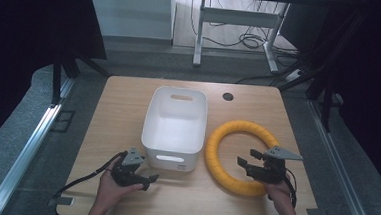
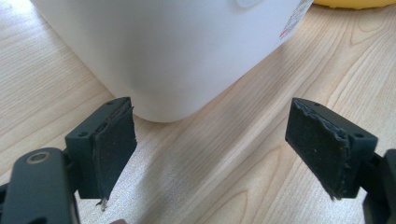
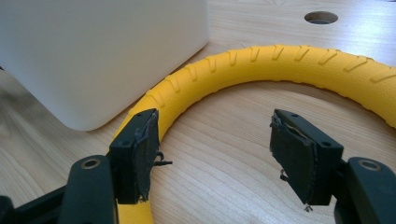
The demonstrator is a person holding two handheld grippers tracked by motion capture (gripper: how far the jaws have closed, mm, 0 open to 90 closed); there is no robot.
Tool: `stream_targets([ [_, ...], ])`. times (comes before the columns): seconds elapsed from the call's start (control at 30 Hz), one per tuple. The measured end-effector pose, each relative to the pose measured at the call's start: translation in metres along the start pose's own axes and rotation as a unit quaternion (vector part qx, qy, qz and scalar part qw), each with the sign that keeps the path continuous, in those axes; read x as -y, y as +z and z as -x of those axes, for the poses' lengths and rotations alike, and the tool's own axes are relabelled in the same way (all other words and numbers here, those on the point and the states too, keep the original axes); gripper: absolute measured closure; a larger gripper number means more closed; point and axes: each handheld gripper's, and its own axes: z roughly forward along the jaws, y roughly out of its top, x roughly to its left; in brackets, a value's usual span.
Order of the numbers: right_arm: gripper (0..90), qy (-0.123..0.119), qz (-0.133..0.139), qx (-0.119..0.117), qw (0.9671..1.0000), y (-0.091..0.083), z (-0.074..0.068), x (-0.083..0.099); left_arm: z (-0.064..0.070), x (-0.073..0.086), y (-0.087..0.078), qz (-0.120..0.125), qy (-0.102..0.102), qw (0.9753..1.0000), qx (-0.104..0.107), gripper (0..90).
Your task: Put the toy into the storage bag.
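In the left gripper view the white bin [image 2: 173,51] runs off the top edge, its printed label [image 2: 292,25] too small to read — the yellow ring [image 2: 355,3] a cropped sliver.

No lettering can be read anywhere. The one label is a small sticker with red and dark print on the white bin [image 2: 187,46], at about two o'clock in the left gripper view, and its print is too small and blurred to make out.
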Motion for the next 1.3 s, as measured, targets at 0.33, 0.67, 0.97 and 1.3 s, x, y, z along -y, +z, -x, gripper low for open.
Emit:
stream_targets([
  [0.33,33.4,-0.003,-0.004,-0.004,1.0,0.001,0.001,0.0,0.001,0.0,-0.001,0.003,0.0,1.0,0.003,16.3],
  [0.67,35.9,-0.016,-0.025,-0.026,0.9992,0.008,-0.003,-0.005,0.001,0.0,-0.002,0.003,-0.004,1.0,0.002,16.2],
  [0.97,35.5,-0.027,-0.043,-0.06,0.9969,-0.003,-0.004,-0.023,0.0,0.0,0.0,-0.009,-0.001,0.9999,0.007,16.3],
  [1.3,32.1,-0.101,-0.142,-0.097,0.9799,0.009,-0.028,-0.044,0.002,0.001,-0.001,-0.001,-0.003,1.0,0.005,16.6],
])
